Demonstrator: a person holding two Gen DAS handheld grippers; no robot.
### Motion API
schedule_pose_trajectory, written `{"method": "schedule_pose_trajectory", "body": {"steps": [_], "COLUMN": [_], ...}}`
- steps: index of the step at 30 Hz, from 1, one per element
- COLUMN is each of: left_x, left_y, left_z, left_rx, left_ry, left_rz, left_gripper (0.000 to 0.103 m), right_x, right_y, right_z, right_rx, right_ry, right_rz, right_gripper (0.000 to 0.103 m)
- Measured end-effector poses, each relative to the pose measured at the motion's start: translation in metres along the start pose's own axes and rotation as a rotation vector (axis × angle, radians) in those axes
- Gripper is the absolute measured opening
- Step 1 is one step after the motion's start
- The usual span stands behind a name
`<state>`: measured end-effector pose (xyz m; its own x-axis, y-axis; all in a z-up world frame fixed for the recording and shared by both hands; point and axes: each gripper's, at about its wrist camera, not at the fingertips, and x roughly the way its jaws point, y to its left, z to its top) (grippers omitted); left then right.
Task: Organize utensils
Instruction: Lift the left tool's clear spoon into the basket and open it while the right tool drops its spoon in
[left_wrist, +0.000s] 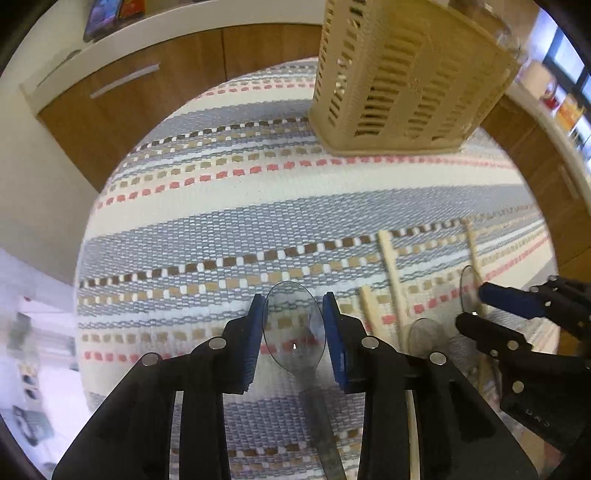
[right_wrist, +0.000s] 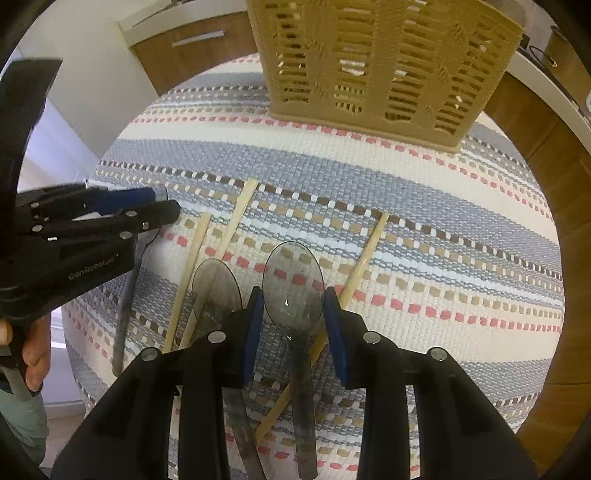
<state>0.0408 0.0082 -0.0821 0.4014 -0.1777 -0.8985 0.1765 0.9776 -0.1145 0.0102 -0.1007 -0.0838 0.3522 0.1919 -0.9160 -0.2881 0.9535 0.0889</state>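
A beige slotted utensil basket (left_wrist: 402, 81) stands at the far side of the striped mat, also in the right wrist view (right_wrist: 384, 70). My left gripper (left_wrist: 294, 328) is closed on the bowl of a clear smoky plastic spoon (left_wrist: 294, 325). My right gripper (right_wrist: 294, 317) is closed on the bowl of another clear spoon (right_wrist: 293, 284). A third clear spoon (right_wrist: 216, 288) lies just left of the right gripper. Several wooden chopsticks (right_wrist: 236, 221) lie on the mat around the spoons. The right gripper shows at the right of the left wrist view (left_wrist: 480, 306).
A round table carries the striped woven mat (left_wrist: 258, 206). Wooden cabinets (left_wrist: 122, 99) and a white counter ring the table. The left gripper (right_wrist: 166, 206) and the hand holding it are at the left of the right wrist view.
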Motion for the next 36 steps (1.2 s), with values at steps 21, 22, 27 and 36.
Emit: {"method": "schedule_pose_trajectory", "body": {"steps": [21, 22, 27, 36], "left_x": [-0.154, -0.162, -0.194, -0.196], "left_y": [-0.028, -0.029, -0.039, -0.051], "left_z": [0.041, 0.048, 0.074, 0.119], "left_rx": [0.063, 0.06, 0.057, 0.053], "left_ry": [-0.638, -0.672, -0.837, -0.99], "left_rz": [-0.055, -0.061, -0.06, -0.089], "left_gripper": [0.03, 0.03, 0.03, 0.03], "right_x": [-0.123, -0.131, -0.169, -0.214], "right_y": [-0.061, -0.066, -0.075, -0.1], "right_z": [0.021, 0.024, 0.046, 0.1], "right_rx": [0.145, 0.15, 0.158, 0.193], "right_ry": [-0.512, -0.545, -0.71, -0.952], "right_rz": [0.168, 0.179, 0.183, 0.121], "right_gripper": [0.03, 0.03, 0.03, 0.03]}}
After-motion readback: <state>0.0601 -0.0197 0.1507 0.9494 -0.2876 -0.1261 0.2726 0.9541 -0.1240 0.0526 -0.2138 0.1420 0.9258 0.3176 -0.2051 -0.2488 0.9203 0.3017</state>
